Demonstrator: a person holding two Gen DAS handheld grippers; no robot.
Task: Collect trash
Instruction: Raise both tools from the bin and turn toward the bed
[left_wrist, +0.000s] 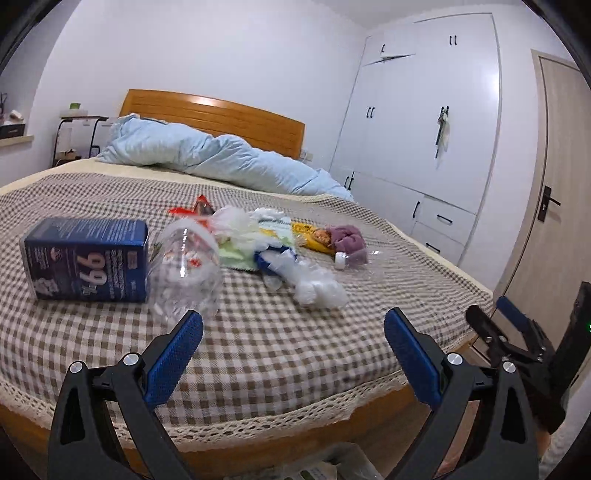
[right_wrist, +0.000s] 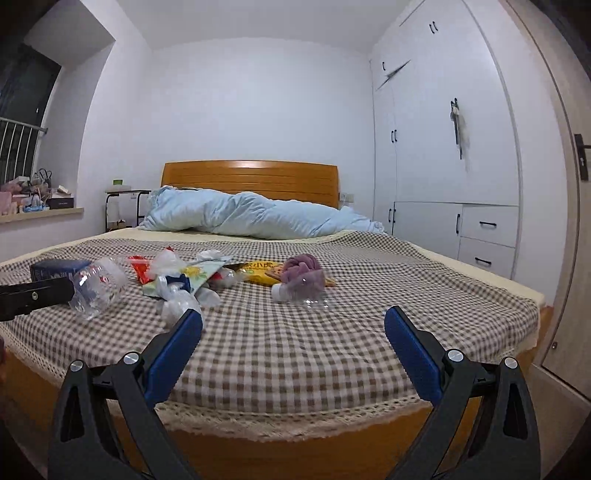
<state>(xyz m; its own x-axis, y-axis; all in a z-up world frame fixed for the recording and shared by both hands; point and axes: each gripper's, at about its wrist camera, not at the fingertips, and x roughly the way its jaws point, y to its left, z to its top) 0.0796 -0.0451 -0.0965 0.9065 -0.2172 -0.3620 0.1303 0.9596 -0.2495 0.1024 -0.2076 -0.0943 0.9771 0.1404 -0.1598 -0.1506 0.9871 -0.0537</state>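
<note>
Trash: you have it strung across the middle of the frame on the checked bedspread (left_wrist: 277, 343), in a loose row.
Blue box (left_wrist: 86, 258): at centre left in your left wrist view, lying on its side, with "99" printed upside down on its face.
Clear plastic bottle (left_wrist: 184, 273): just right of the box and touching it, lying down, crumpled.
Red wrapper (left_wrist: 199, 208): behind the bottle, higher in the frame.
White plastic bags (left_wrist: 317, 290): at the centre, bunched, over a floral packet (right_wrist: 199, 273).
Yellow snack packet (left_wrist: 314, 238): right of centre, lying flat.
Purple cloth (left_wrist: 349, 240): on the right end of the row, lying against the yellow packet, a small white-capped bottle (right_wrist: 295, 291) in front of it.
Left gripper (left_wrist: 293, 332): at the lower centre of its own view, your jaws are spread wide and hold nothing.
Right gripper (right_wrist: 293, 332): lower centre of its view, jaws equally wide apart and holding nothing.
Quilt (right_wrist: 255, 218): pale blue, heaped along the top of the bed below the wooden headboard (right_wrist: 251, 177).
</note>
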